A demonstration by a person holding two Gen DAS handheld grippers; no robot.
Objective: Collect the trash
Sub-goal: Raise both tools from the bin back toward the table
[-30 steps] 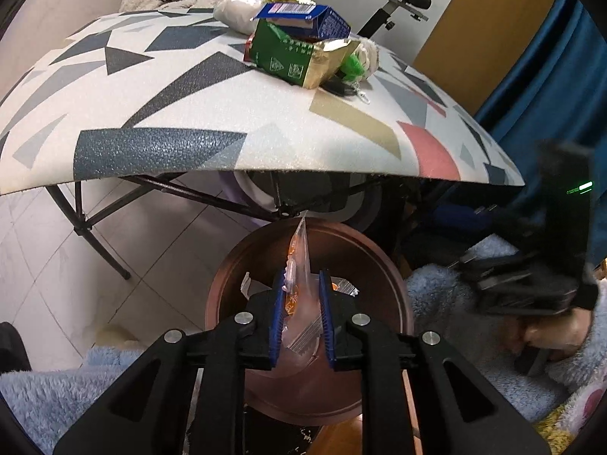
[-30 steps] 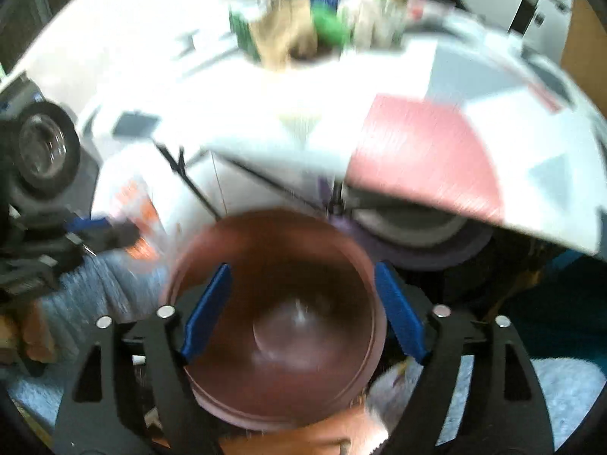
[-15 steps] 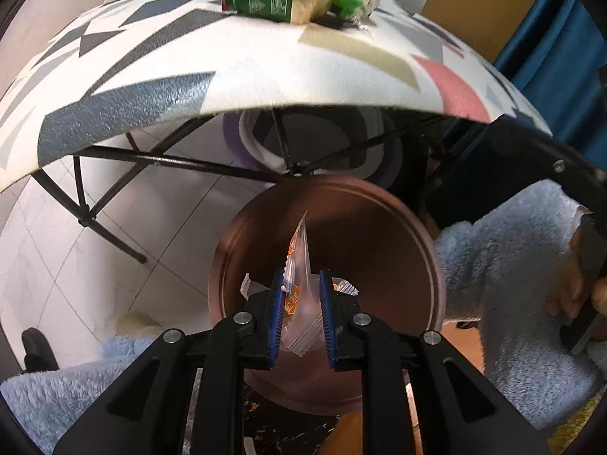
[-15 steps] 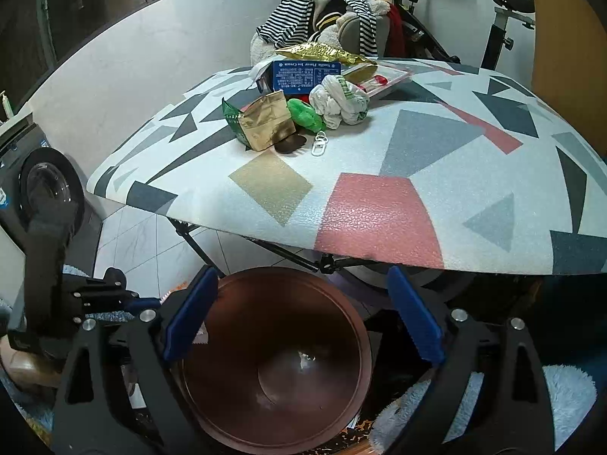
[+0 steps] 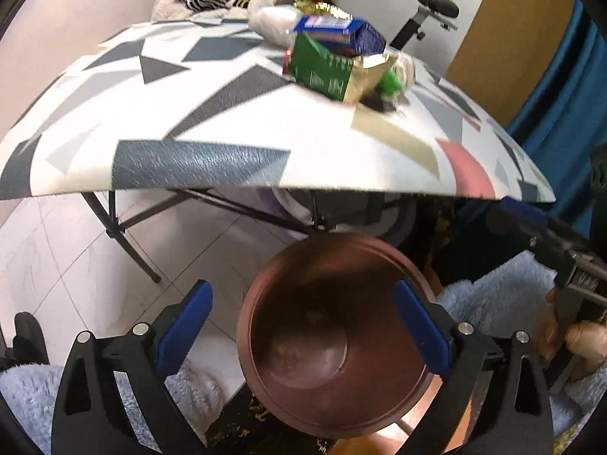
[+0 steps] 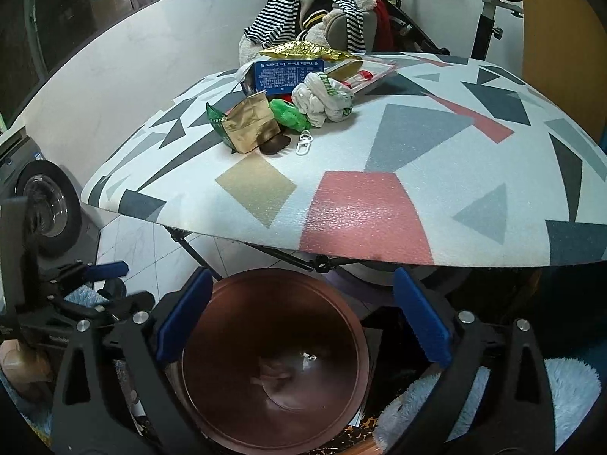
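A copper-brown trash bin (image 5: 402,265) stands on the floor under the table's front edge; it also shows in the right wrist view (image 6: 235,284). A clear wrapper (image 6: 279,373) lies at its bottom. My left gripper (image 5: 301,326) is open and empty above the bin. My right gripper (image 6: 301,318) is open and empty above the bin too. On the patterned table (image 6: 360,204) lies a trash pile: a green and gold bag (image 6: 246,125), a blue ice cream box (image 6: 288,74), a crumpled white bag (image 6: 324,98), a green wrapper (image 6: 288,113) and a gold wrapper (image 6: 303,51).
A white clip (image 6: 304,146) and a dark brown object (image 6: 275,145) lie by the pile. Striped clothes (image 6: 303,3) and an exercise bike (image 6: 489,3) stand behind the table. A washing machine (image 6: 41,204) is at the left. Black table legs (image 5: 125,235) cross beside the bin.
My left gripper opened and let go of the clear wrapper, which now lies in the bin. The left view tilted up toward the table. The right gripper stayed open above the bin.
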